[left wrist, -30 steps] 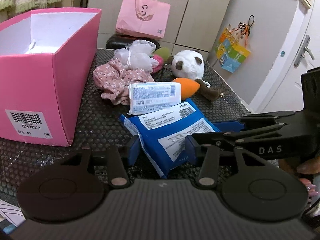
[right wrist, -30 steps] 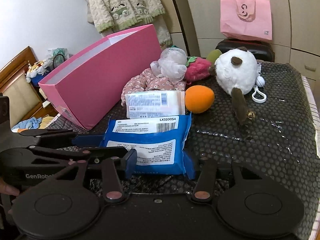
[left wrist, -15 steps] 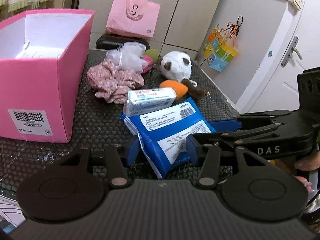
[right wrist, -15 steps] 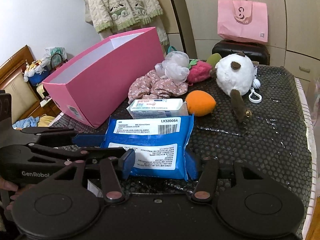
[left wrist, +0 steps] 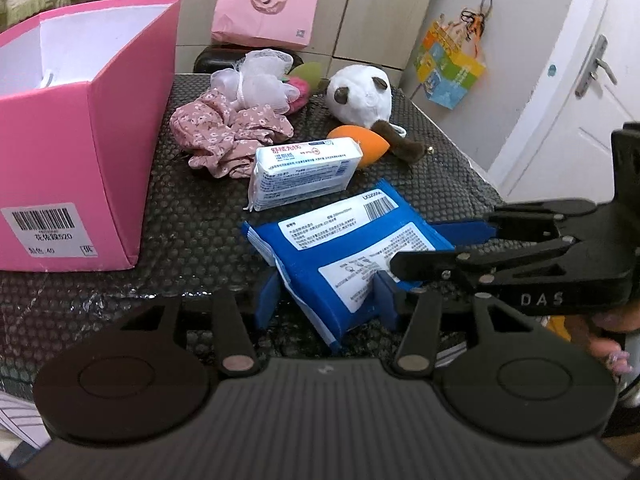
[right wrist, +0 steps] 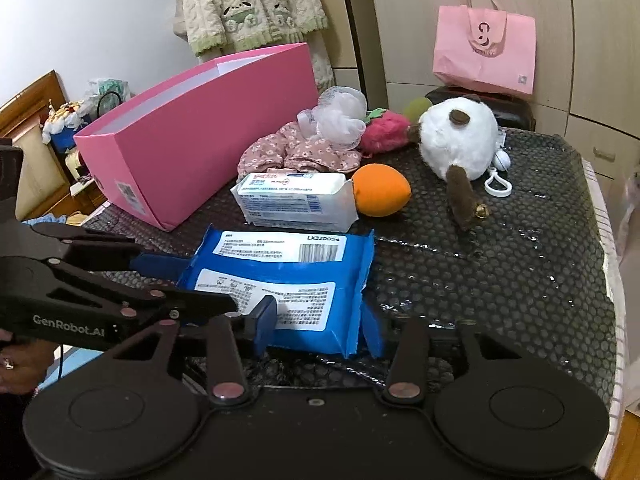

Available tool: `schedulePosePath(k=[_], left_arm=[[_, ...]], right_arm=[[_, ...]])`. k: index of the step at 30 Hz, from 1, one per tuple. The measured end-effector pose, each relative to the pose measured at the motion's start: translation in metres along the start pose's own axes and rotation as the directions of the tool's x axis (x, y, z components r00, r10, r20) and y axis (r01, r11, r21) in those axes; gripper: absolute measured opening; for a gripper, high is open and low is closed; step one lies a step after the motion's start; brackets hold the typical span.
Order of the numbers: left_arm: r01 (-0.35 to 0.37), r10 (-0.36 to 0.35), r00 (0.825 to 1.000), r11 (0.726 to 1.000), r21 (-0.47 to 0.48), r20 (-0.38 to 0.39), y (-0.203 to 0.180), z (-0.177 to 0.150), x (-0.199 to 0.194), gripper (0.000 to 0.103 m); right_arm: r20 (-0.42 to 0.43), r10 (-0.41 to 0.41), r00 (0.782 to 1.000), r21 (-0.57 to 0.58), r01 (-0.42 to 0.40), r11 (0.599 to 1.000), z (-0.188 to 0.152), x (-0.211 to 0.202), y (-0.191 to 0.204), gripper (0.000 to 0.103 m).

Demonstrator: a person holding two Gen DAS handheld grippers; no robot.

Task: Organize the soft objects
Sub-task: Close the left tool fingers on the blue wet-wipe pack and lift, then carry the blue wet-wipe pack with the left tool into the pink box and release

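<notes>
A blue wipes pack [left wrist: 344, 252] with white labels hangs tilted just above the black bubble-wrap table top [right wrist: 500, 260], held from two sides. My left gripper [left wrist: 326, 298] grips its near corner, blue pads against it, jaws easing open slightly. My right gripper [right wrist: 318, 328] holds the pack's other near edge, jaws closing and creasing the wrapper. A white wipes pack [left wrist: 304, 176] lies just beyond the blue one, apart from it. The open pink box [left wrist: 80, 160] stands on the left side of the table.
Past the white pack lie an orange sponge [left wrist: 360, 144], a panda plush [left wrist: 360, 96], a floral cloth [left wrist: 224, 136], a white mesh puff [left wrist: 256, 80] and a pink strawberry plush [right wrist: 384, 132]. A pink bag [left wrist: 266, 12] stands behind the table. The table edge runs along the right.
The blue pack has come away from the white pack, toward me, with both grippers still around it. The right gripper's fingers stand closer together on it.
</notes>
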State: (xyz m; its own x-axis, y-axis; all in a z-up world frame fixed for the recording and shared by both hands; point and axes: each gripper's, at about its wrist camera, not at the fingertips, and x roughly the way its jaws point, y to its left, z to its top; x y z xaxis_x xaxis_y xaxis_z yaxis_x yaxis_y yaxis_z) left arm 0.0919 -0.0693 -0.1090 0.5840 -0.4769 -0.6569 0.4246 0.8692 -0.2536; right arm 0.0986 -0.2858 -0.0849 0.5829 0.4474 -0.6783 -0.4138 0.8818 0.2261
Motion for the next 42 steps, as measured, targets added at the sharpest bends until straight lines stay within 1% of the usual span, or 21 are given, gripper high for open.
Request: schedulePosePath(k=[2, 3, 5, 10, 13, 17, 20, 23, 27, 31, 37, 42], left_arm=[[-0.003, 0.003, 1.0, 1.0, -0.011, 0.024, -0.002, -0.002, 0.0, 0.051], [-0.011, 0.01, 0.999, 1.0, 0.001, 0.031, -0.004, -0.003, -0.001, 0.05], [-0.017, 0.016, 0.999, 1.0, 0.021, 0.041, -0.007, -0.003, -0.002, 0.05], [-0.006, 0.004, 0.999, 0.999, 0.045, 0.051, -0.009, 0.0, -0.016, 0.049], [0.001, -0.004, 0.999, 0.998, 0.067, 0.05, -0.01, 0.002, -0.028, 0.049], [0.02, -0.02, 1.0, 0.998, 0.064, -0.002, -0.007, 0.006, -0.04, 0.048], [0.036, -0.036, 0.999, 0.998, 0.048, -0.014, 0.0, 0.007, -0.05, 0.048], [0.041, -0.041, 0.999, 0.998, 0.04, -0.006, 0.007, 0.006, -0.065, 0.048], [0.038, -0.038, 0.999, 0.999, 0.039, 0.008, 0.015, 0.004, -0.087, 0.048], [0.018, -0.018, 1.0, 0.999, 0.041, 0.02, 0.021, 0.0, -0.109, 0.048], [-0.015, 0.014, 0.999, 0.999, 0.044, 0.037, 0.031, -0.006, -0.141, 0.048], [-0.044, 0.042, 0.998, 0.998, 0.035, 0.047, 0.042, -0.003, -0.165, 0.048]], right_arm=[[0.01, 0.023, 1.0, 0.021, -0.023, 1.0, -0.001, 0.001, -0.001, 0.051], [0.016, 0.028, 0.999, 0.029, -0.028, 0.999, -0.002, 0.001, 0.0, 0.049], [0.017, 0.014, 1.0, 0.023, -0.014, 1.0, -0.002, -0.001, 0.005, 0.045], [0.014, 0.015, 1.0, 0.059, -0.016, 0.998, 0.001, -0.009, 0.01, 0.044], [0.015, 0.024, 1.0, 0.082, -0.025, 0.996, 0.005, -0.018, 0.017, 0.05], [0.0, 0.014, 1.0, 0.086, -0.014, 0.996, 0.009, -0.026, 0.03, 0.051], [-0.014, 0.018, 1.0, 0.089, -0.017, 0.996, 0.012, -0.03, 0.04, 0.053], [-0.025, 0.036, 0.999, 0.083, -0.034, 0.996, 0.013, -0.032, 0.051, 0.054], [-0.033, 0.065, 0.997, 0.058, -0.063, 0.996, 0.016, -0.035, 0.07, 0.056], [-0.047, 0.092, 0.995, 0.023, -0.091, 0.996, 0.021, -0.037, 0.09, 0.056], [-0.028, 0.119, 0.993, -0.058, -0.12, 0.991, 0.028, -0.044, 0.122, 0.056], [-0.016, 0.152, 0.988, -0.12, -0.152, 0.981, 0.044, -0.051, 0.145, 0.056]])
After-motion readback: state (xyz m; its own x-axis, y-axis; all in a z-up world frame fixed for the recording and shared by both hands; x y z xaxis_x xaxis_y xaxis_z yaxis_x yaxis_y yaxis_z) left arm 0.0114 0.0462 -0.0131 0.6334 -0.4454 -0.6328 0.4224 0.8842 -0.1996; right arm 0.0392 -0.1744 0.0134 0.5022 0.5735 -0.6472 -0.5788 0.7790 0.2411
